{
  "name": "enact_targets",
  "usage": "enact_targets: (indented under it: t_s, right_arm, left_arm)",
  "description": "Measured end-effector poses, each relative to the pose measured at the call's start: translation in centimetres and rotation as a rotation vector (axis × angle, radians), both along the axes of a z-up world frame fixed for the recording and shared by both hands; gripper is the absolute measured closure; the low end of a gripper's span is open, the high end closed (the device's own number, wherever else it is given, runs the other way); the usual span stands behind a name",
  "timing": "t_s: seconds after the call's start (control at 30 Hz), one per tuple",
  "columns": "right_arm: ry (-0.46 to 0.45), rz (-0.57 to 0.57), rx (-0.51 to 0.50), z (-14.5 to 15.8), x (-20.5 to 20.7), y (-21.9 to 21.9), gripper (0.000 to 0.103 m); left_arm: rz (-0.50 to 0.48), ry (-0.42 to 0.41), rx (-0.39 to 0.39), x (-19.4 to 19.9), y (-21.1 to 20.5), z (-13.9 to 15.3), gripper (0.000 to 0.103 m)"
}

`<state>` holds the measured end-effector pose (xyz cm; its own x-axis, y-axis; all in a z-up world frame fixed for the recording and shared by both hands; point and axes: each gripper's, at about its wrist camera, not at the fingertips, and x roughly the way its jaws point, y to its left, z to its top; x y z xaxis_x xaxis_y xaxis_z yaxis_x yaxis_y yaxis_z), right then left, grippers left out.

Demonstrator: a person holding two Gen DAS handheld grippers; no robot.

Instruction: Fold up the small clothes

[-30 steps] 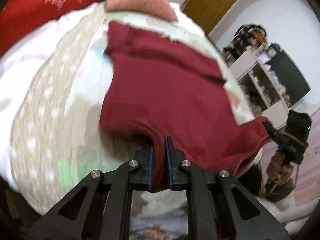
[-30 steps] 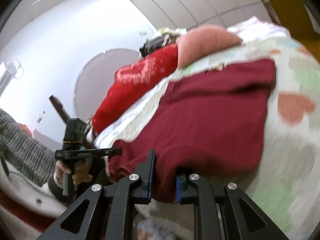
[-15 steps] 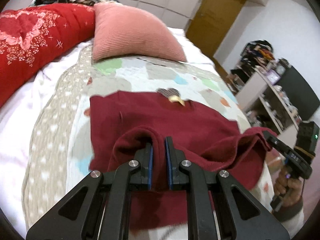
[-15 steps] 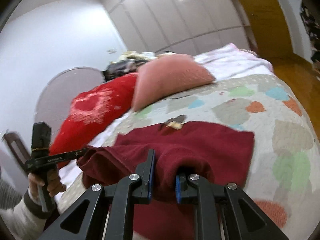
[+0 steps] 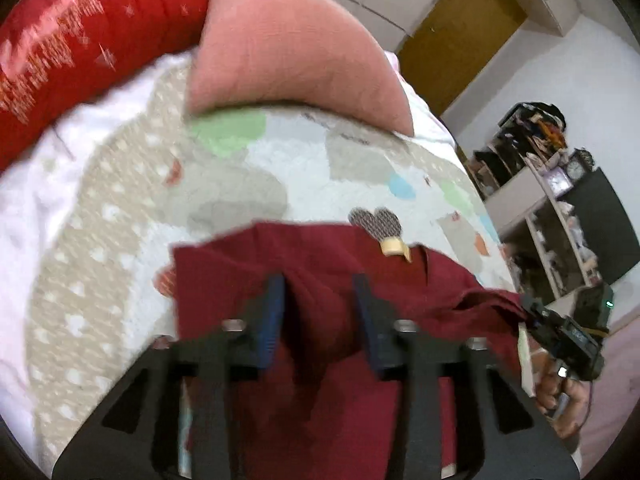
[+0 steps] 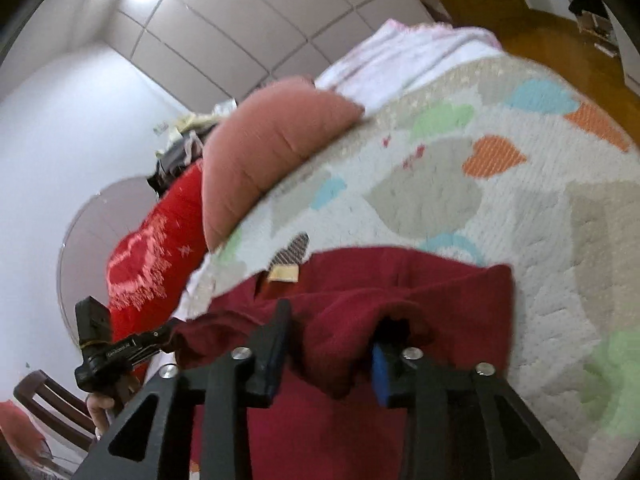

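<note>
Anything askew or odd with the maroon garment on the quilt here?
Yes: the maroon garment lies bunched, not flat, on the quilt. Folds hang between the opening left tongs and right tongs; its tan label shows.

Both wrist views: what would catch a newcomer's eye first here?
The dark red garment dominates, folded over on the patterned quilt just in front of both grippers. The left gripper and right gripper are both opening, with folds of the cloth between their fingers. Behind, a pink pillow lies beside a bright red blanket at the head of the bed.
</note>
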<state>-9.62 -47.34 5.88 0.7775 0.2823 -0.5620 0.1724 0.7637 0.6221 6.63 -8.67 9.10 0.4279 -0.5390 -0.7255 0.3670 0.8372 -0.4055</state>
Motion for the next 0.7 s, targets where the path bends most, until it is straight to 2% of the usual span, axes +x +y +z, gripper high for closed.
enact_targets:
  t_s: [0.07, 0.13, 0.2, 0.33, 0.37, 0.43, 0.5, 0.6, 0.63, 0.7]
  right_arm:
    - [-0.014, -0.026, -0.031, 1.1, -0.6, -0.1, 0.068]
    - [-0.059, -0.055, -0.055, 2.6, -1.4, -0.1, 0.062]
    - [-0.098, -0.109, -0.107, 3.9, -2.2, 0.0, 0.043]
    - [-0.119, -0.053, -0.116, 5.0, -1.9, 0.9, 0.041]
    - [-0.091, -0.043, -0.143, 4.9, -1.3, 1.5, 0.041]
    - [0.036, -0.049, -0.255, 3.8, 0.6, 2.7, 0.045]
    - [0.13, -0.059, -0.348, 2.1, 2.3, 3.2, 0.061]
    - [0.238, -0.076, -0.44, -1.1, 5.1, 3.0, 0.071]
    - [0.283, -0.085, -0.464, -2.4, 6.2, 2.8, 0.071]
    - [0.278, -0.096, -0.442, -2.9, 6.7, 2.1, 0.071]
  left_arm:
    - [0.064, -0.073, 0.001, -0.3, 0.8, 1.2, 0.027]
    - [0.067, -0.073, -0.02, -0.1, 1.2, 1.6, 0.027]
    - [0.055, -0.053, -0.012, -0.1, 1.0, 1.5, 0.027]
    - [0.038, -0.069, 0.057, -0.5, -0.4, 0.6, 0.027]
    - [0.043, -0.067, 0.079, -0.6, -0.9, 0.1, 0.027]
    - [0.069, -0.052, 0.129, -0.5, -1.4, -1.1, 0.027]
    - [0.102, -0.028, 0.187, -0.3, -1.6, -2.7, 0.027]
    - [0.148, 0.0, 0.283, 0.6, -1.3, -5.3, 0.027]
    - [0.148, 0.014, 0.28, 0.9, -1.0, -6.0, 0.026]
    - [0.146, 0.05, 0.226, 1.3, -0.1, -6.9, 0.025]
